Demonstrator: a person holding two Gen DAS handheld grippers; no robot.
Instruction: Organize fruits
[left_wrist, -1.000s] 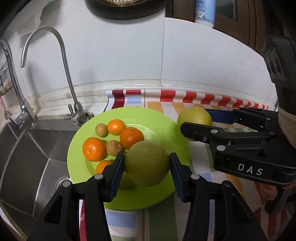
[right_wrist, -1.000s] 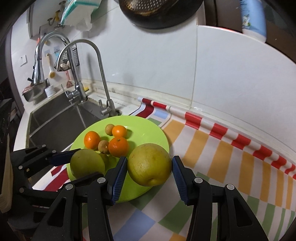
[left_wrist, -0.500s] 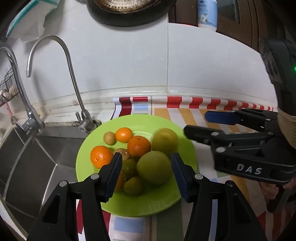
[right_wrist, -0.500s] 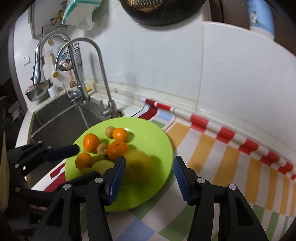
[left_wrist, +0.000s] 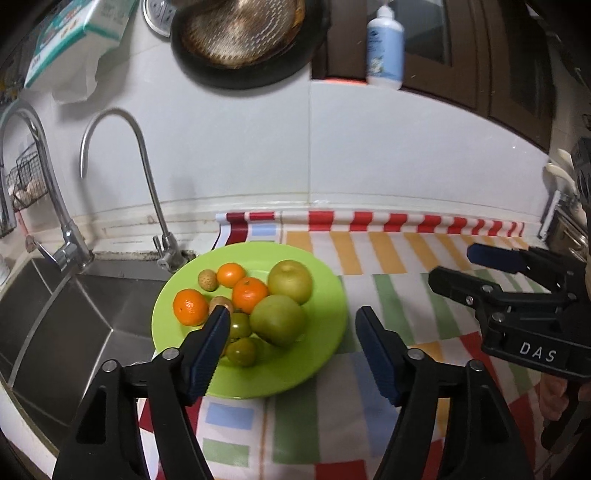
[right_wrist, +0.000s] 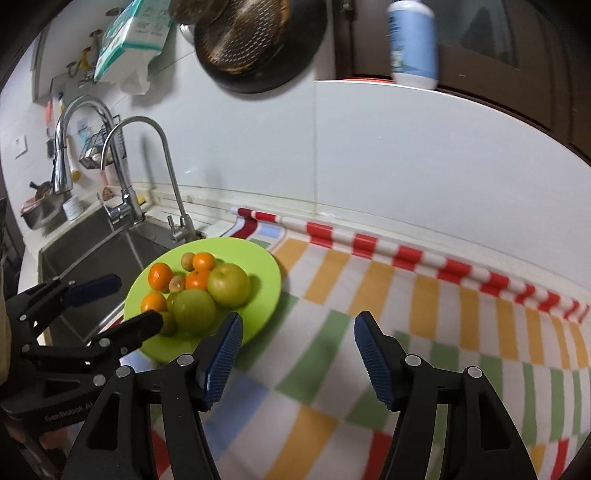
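A green plate (left_wrist: 325, 306) (right_wrist: 264, 269) sits on a striped cloth beside the sink. It holds two large green-yellow pears (left_wrist: 279, 319) (left_wrist: 290, 281), also seen in the right wrist view (right_wrist: 194, 312) (right_wrist: 228, 285), several small oranges (left_wrist: 190, 306) (right_wrist: 160, 276), small brown fruits (left_wrist: 207, 279) and small green fruits (left_wrist: 242, 350). My left gripper (left_wrist: 293, 354) is open and empty, just in front of the plate. My right gripper (right_wrist: 297, 356) is open and empty over the cloth, right of the plate; it also shows in the left wrist view (left_wrist: 476, 269).
A steel sink (left_wrist: 55, 325) (right_wrist: 92, 251) with two taps (left_wrist: 147, 173) lies left of the plate. The striped cloth (left_wrist: 388, 266) (right_wrist: 424, 314) covers the counter up to a white tiled wall. A pan (left_wrist: 243, 40) and a bottle (left_wrist: 384, 44) hang above.
Both grippers let go of their pears onto the plate, opened and drew back. The right gripper moved away to the right.
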